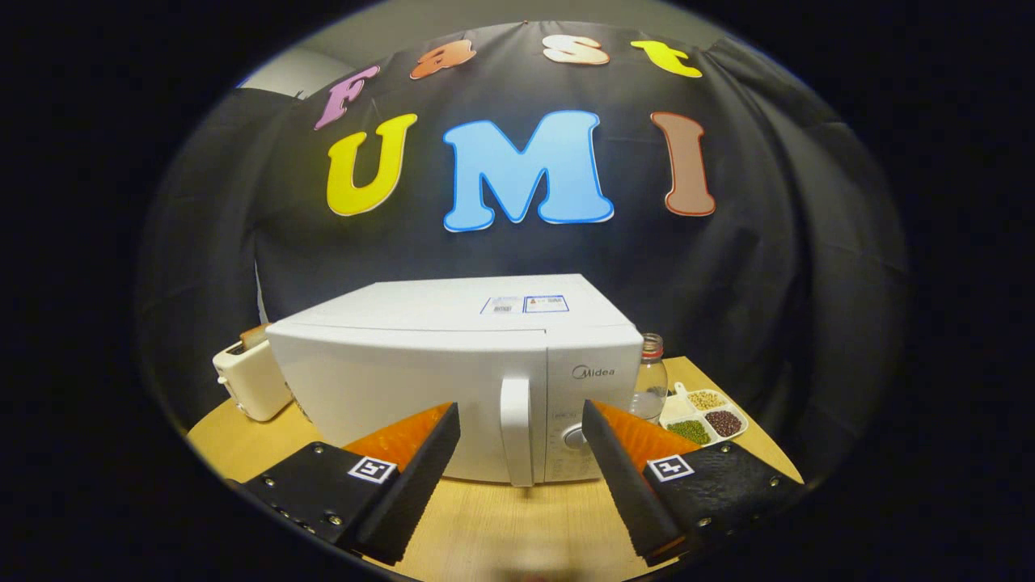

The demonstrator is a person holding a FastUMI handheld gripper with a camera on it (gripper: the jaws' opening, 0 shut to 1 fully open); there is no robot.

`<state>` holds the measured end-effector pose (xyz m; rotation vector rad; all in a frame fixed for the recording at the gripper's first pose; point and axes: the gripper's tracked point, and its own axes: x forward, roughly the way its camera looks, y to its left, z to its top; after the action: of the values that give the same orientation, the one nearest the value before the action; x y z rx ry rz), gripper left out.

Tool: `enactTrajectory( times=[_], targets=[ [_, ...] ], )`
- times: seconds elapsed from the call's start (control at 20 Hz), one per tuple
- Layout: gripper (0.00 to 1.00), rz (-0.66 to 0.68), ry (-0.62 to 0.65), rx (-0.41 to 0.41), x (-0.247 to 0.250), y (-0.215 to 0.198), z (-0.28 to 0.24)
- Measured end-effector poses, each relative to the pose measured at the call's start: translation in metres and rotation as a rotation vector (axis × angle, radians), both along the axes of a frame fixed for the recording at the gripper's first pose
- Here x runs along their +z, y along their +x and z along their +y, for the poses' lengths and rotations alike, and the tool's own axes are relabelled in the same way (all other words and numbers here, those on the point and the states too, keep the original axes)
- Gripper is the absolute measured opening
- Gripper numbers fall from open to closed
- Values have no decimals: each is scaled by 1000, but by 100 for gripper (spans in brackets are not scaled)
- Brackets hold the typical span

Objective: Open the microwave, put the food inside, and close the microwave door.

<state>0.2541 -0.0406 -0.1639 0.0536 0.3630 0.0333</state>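
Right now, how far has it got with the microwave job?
Nothing looks done yet: the white boxy microwave on the round wooden table has its door shut. In hand: the gripper is open, its fingers either side of the white vertical door handle, not touching. Left: opening, loading food, closing.

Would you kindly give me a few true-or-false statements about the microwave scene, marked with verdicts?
1. The microwave door is shut. True.
2. The tongs are shut on the door handle. False: they are open, with the handle just ahead, between the fingers.
3. A toaster stands beside the microwave. True.
4. The divided tray sits on top of the microwave. False: it rests on the table, near a bottle.
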Motion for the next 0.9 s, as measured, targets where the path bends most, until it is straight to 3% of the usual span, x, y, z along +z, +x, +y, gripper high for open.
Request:
enactTrajectory(
  times=[0.25,0.4,0.45,0.5,0.65,0.7,0.85,0.9],
  targets=[
    [97,78,7,20,-38,18,2],
    [86,111,5,24,-55,27,4],
    [76,117,9,32,-58,28,5],
    [50,125,-2,32,-60,29,6],
    [47,124,-27,56,-67,35,9],
    [29,135,-49,60,-66,30,10],
    [24,143,-62,73,-65,30,11],
    [14,149,-73,79,-64,27,11]
  ],
)
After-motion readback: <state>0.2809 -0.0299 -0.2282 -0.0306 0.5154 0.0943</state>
